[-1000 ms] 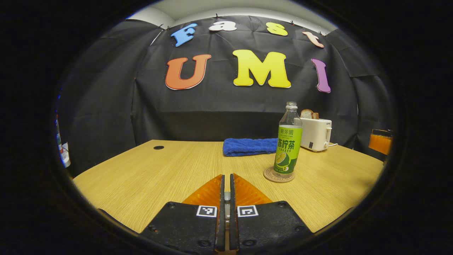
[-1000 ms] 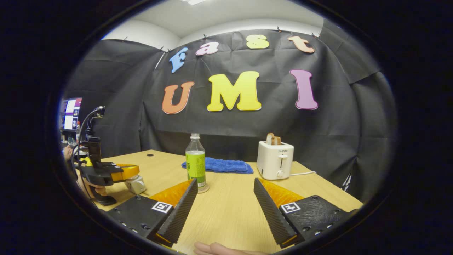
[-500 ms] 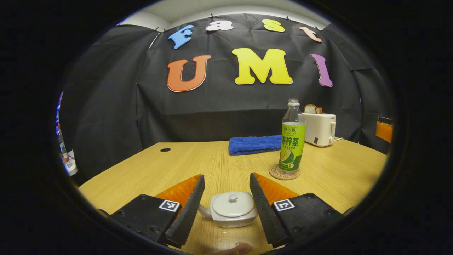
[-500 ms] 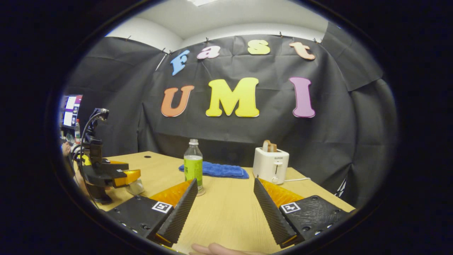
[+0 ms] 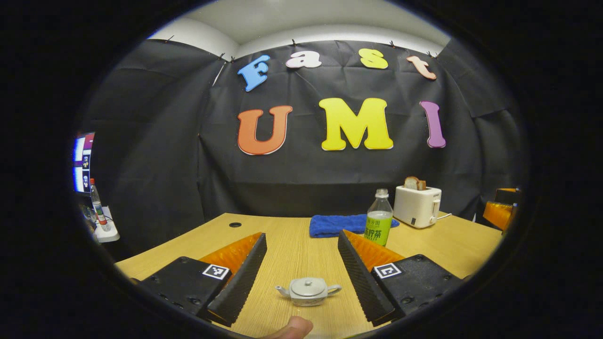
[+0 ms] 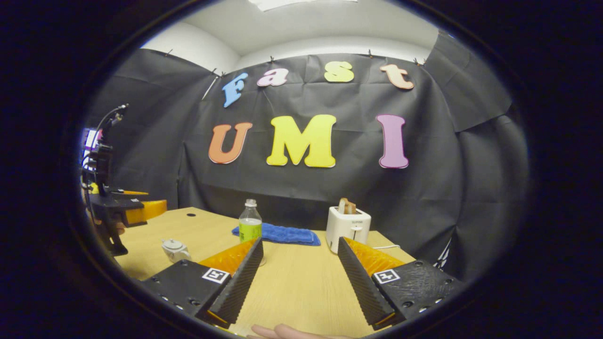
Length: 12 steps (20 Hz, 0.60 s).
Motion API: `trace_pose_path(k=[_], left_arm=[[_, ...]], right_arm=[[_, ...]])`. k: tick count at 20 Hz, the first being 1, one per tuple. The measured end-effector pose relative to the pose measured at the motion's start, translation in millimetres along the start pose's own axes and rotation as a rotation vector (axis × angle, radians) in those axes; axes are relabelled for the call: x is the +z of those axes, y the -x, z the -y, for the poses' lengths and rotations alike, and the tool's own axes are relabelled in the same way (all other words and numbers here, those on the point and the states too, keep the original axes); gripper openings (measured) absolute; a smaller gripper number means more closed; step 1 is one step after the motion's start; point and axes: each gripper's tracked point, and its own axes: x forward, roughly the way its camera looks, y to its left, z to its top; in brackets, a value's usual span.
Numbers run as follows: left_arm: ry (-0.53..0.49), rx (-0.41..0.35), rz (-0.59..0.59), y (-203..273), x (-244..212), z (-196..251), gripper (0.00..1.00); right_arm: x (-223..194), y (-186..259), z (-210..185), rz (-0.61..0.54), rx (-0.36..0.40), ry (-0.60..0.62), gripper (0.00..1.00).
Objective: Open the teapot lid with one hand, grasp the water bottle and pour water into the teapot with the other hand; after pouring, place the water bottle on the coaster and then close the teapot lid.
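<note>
Sitting lidded, teapot (image 5: 308,290); toaster (image 5: 417,205) holding bread (image 5: 413,182).

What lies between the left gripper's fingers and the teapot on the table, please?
Nothing: in the left gripper view, only bare table separates the open left gripper from the lidded teapot, which sits between its fingers, untouched.

Left gripper (image 5: 301,263) has opened from fully closed, released the teapot (image 5: 308,291) with lid seated, and risen well above it. Right gripper (image 6: 299,268) slightly withdrawn.
</note>
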Motion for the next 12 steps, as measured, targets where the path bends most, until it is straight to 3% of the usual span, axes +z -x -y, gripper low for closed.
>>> trace_pose_path(k=[6,12], left_arm=[[-0.034,-0.048,0.012,65,39,18,0.95],[-0.044,-0.097,-0.002,103,43,32,0.95]], right_arm=[[24,26,17,-0.014,-0.066,-0.018,0.95],[0,37,16,-0.168,-0.131,-0.006,0.96]])
